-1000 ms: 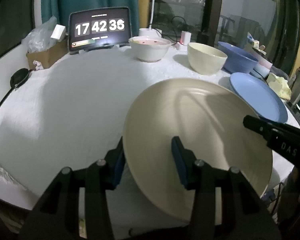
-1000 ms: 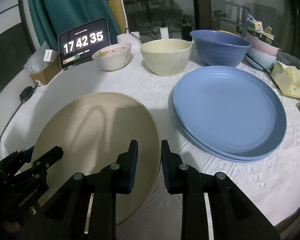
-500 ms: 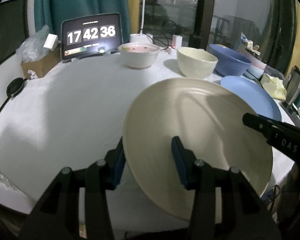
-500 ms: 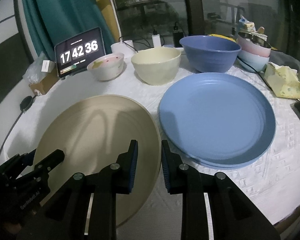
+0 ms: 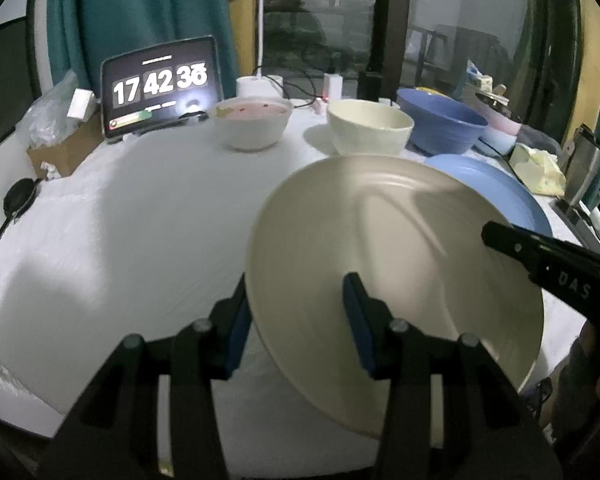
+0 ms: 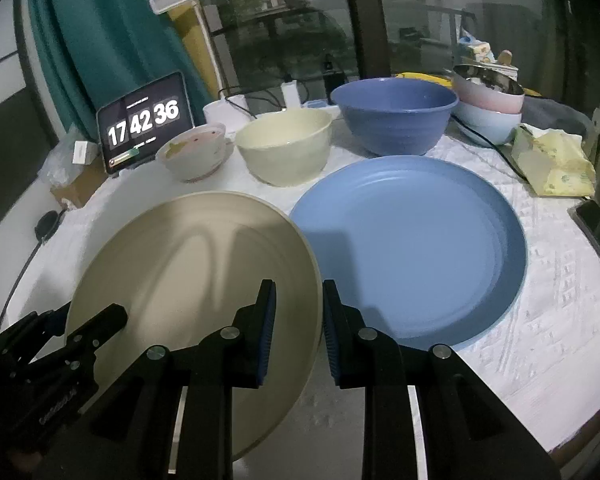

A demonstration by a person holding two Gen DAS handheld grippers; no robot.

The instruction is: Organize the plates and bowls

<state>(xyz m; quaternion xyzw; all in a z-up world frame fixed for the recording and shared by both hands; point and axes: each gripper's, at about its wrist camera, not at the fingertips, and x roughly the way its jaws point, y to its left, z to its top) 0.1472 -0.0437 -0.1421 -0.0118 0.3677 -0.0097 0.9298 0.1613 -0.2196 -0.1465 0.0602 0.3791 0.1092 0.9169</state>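
While the white-clothed worktop (image 6: 540, 344) carries everything else, one beige plate (image 6: 188, 264) hangs tilted above its near edge, pinched at opposite rims by two grippers: the left gripper (image 5: 296, 312) stands fairly narrow with its pads on either side of the plate's left rim, and the right gripper (image 6: 299, 320) is narrower, clamping the right rim. Just beside it lies one blue plate (image 6: 420, 248), possibly a stack of two; I cannot tell. Behind stand three single bowls: one blue bowl (image 6: 394, 114), empty; one cream bowl (image 6: 284, 146), empty; one white bowl (image 6: 194, 152) with pinkish residue inside. Far right, two more bowls (image 6: 488, 108) sit nested. One clock tablet (image 6: 144, 124) stands at the back.
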